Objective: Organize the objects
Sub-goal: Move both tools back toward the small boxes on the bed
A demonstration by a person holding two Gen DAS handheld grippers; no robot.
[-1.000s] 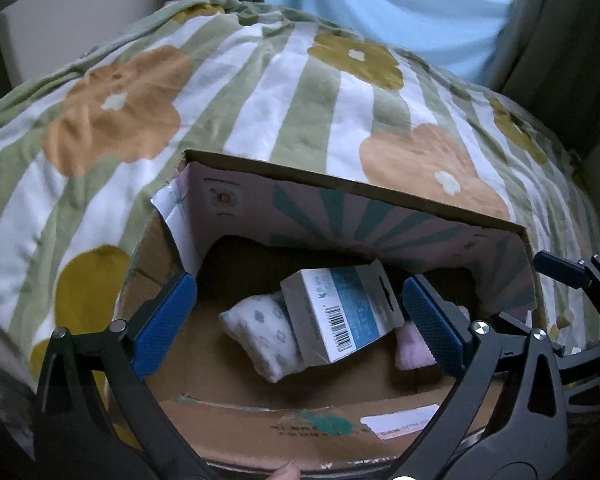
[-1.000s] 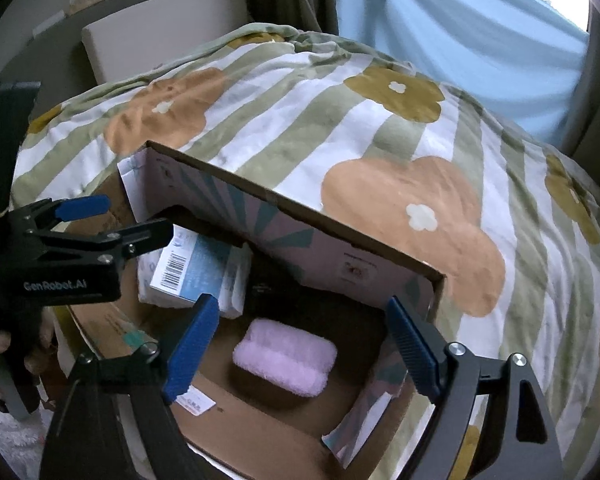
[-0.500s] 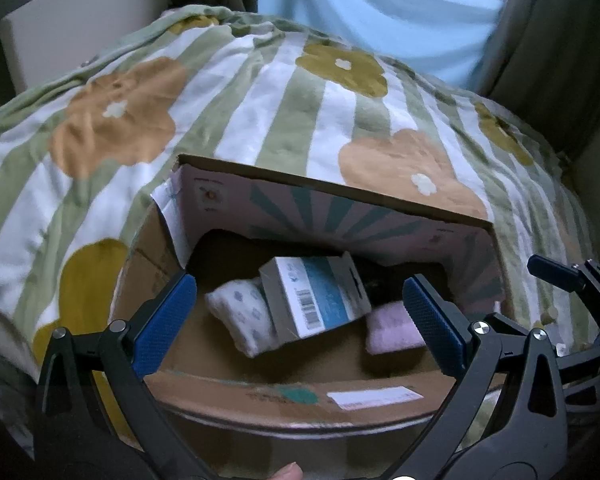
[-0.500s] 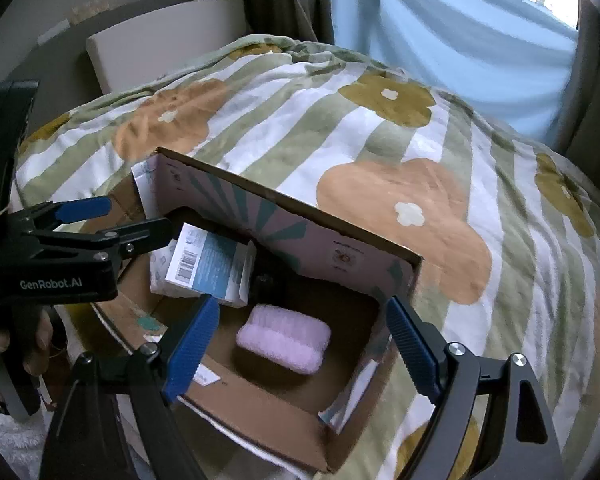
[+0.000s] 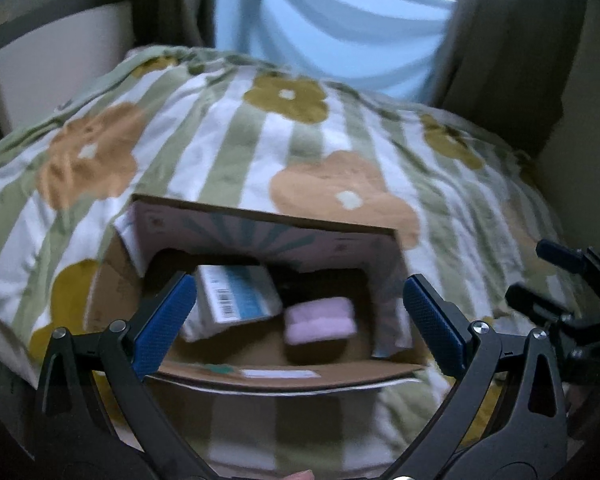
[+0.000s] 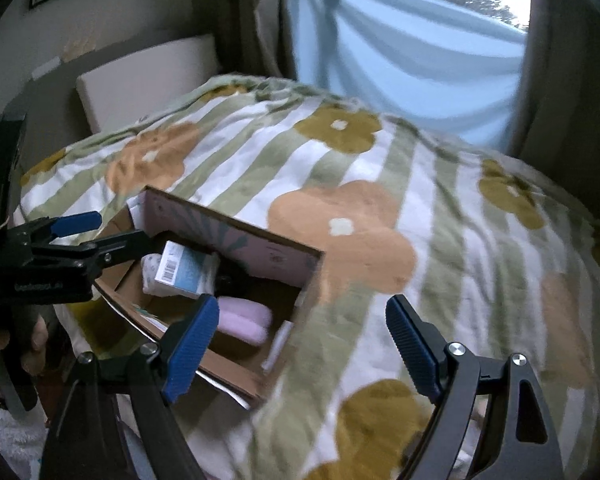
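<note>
An open cardboard box (image 5: 260,376) (image 6: 236,372) sits on the bed near its front edge. Inside lie a white-and-teal barcoded carton (image 5: 238,298) (image 6: 182,266), a white patterned sock roll (image 5: 194,328) (image 6: 150,270) under it, and a pink fluffy roll (image 5: 320,320) (image 6: 242,322). My left gripper (image 5: 296,320) hangs open above the box with nothing between its blue pads. My right gripper (image 6: 300,336) is open too, over the box's right corner, and shows at the right edge of the left wrist view (image 5: 572,304). The left gripper (image 6: 72,236) appears at the left of the right wrist view.
A green-and-white striped bedspread (image 5: 228,132) (image 6: 420,184) with orange and mustard flowers covers the bed. A beige headboard cushion (image 5: 60,72) stands at the back left, light blue curtains (image 5: 332,28) and dark drapes behind. A hand (image 6: 24,344) holds the left tool.
Both grippers have pulled back and risen away from the box, which now looks smaller and lower in both views. The contents lie as before. Both stay open.
</note>
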